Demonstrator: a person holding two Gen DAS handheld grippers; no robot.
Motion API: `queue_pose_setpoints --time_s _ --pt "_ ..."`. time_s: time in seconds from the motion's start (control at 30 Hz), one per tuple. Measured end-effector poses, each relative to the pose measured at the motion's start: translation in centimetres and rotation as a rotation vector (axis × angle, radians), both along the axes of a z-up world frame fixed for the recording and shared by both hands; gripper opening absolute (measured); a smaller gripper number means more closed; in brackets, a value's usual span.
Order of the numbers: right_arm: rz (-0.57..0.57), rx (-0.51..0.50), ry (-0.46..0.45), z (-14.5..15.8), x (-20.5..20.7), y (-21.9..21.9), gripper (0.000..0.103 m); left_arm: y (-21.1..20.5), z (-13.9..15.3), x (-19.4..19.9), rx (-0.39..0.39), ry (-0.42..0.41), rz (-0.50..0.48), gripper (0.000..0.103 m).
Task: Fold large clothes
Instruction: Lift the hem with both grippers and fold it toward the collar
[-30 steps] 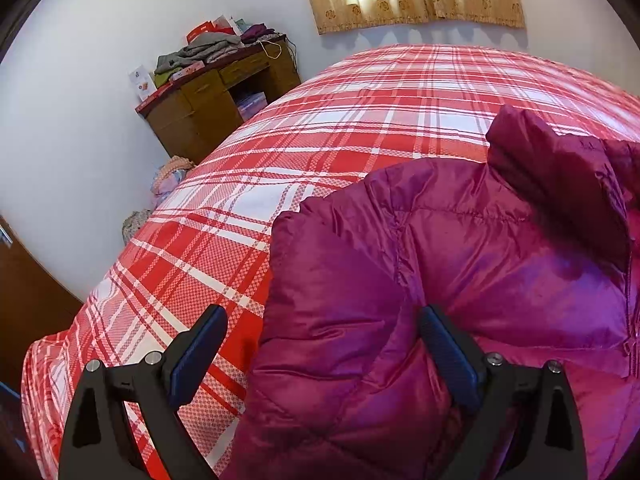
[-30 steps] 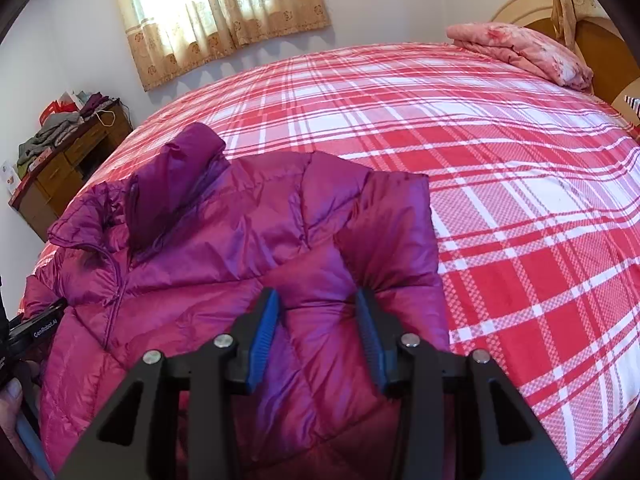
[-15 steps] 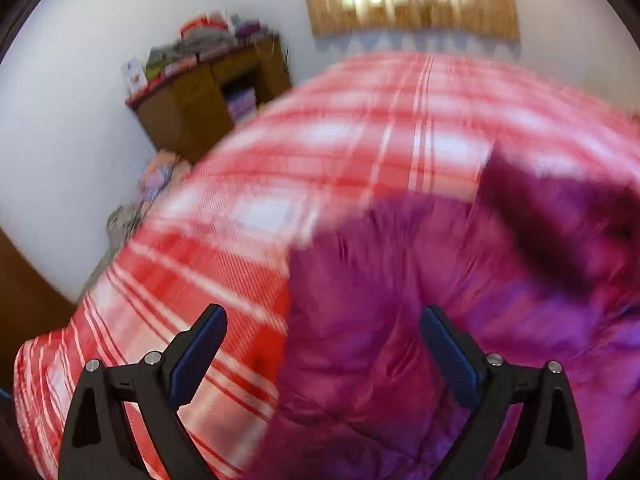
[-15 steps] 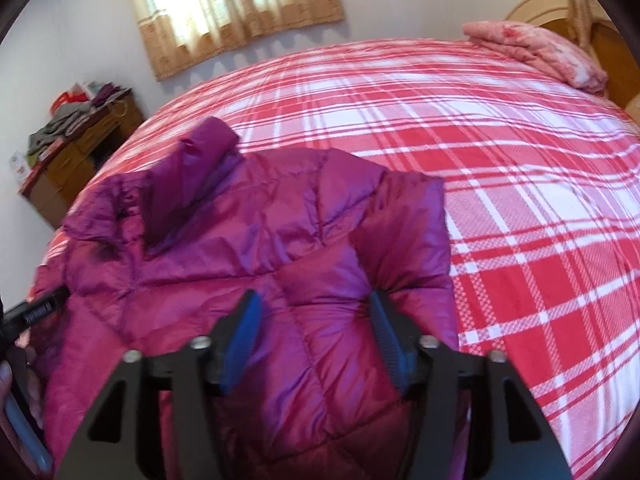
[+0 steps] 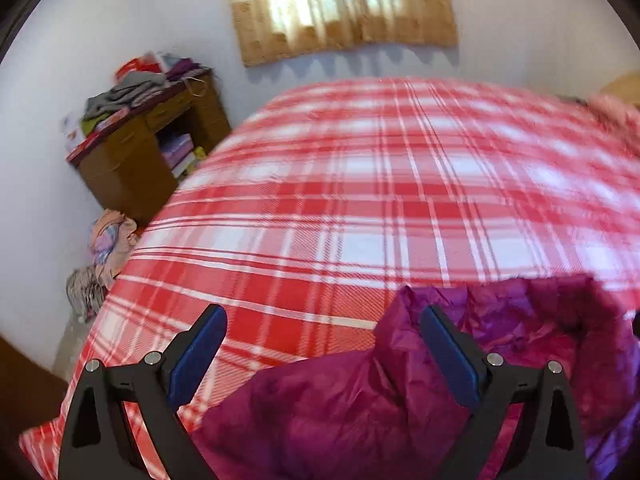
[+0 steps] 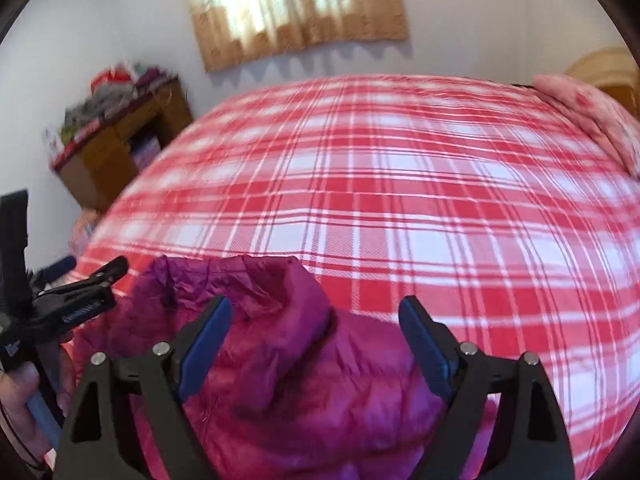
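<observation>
Left wrist view: left gripper with fingers wide apart, holding nothing, above a glossy quilted magenta jacket on the red plaid bed; right wrist view: right gripper fingers opening, empty, above the crumpled jacket.

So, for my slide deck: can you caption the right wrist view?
Right gripper, jaws opening, poised over a magenta puffer jacket on a red plaid bed.

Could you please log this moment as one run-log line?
task: fold jacket | left gripper: open, empty | right gripper: opening, empty | jacket: on bed
</observation>
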State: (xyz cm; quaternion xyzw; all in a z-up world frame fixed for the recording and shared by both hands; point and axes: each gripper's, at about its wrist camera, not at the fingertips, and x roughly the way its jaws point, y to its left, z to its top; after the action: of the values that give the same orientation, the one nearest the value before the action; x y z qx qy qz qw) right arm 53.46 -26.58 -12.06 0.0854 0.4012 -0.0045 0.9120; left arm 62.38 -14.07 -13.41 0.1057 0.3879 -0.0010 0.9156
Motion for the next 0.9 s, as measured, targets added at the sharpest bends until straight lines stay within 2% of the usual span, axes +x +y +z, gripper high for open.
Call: queue_pose_setpoints --time_s 0.07,0.13,0.17,0.2,0.23,0.27,0.3,0.43,0.5,0.63,0.73,0.9 --pt "0.014 -0.060 0.040 -1.1 1.6 0.5 0.087 -0.6 -1.4 0.4 0.011 0.023 -0.032 0.098" --pt "0.026 -0.092 0.089 -2.6 2.5 0.3 0.080 -0.6 -2.5 0.4 0.016 0.017 -0.056 0.096" --pt "0.030 -0.098 0.102 -2.9 2.7 0.1 0.070 -0.7 -2.9 0.2 0.022 0.000 -0.072 0.083" --pt "0.037 -0.109 0.122 -3.5 3.0 -0.1 0.053 -0.7 -3.0 0.1 0.020 -0.006 -0.094 0.068" --pt "0.052 -0.109 0.131 -3.9 2.9 -0.3 0.043 -0.8 -3.2 0.0 0.012 0.001 -0.125 0.030" --pt "0.066 -0.106 0.128 -3.8 2.7 -0.3 0.023 -0.7 -3.3 -0.1 -0.010 0.031 -0.156 0.008" --pt "0.089 -0.112 0.112 -3.8 2.0 -0.2 0.015 -0.5 -3.1 -0.4 -0.025 0.032 -0.159 0.008" --pt "0.120 -0.166 0.035 -2.6 -0.8 0.4 0.011 0.3 -1.1 -3.5 -0.034 -0.077 -0.189 0.008" --pt "0.129 -0.196 0.002 -2.4 -1.9 0.5 0.010 0.6 -0.8 -4.7 -0.036 -0.092 -0.204 0.008" --pt "0.136 -0.219 -0.009 -4.2 -3.7 0.4 0.009 0.6 -3.0 -6.7 0.007 -0.089 -0.218 0.007" --pt "0.144 -0.239 0.004 -5.8 -4.4 0.6 0.009 0.4 -5.0 -7.0 0.025 -0.058 -0.216 0.006" --pt "0.152 -0.268 0.028 -7.0 -4.6 0.5 0.008 0.2 -4.8 -7.2 0.027 -0.065 -0.222 0.007"
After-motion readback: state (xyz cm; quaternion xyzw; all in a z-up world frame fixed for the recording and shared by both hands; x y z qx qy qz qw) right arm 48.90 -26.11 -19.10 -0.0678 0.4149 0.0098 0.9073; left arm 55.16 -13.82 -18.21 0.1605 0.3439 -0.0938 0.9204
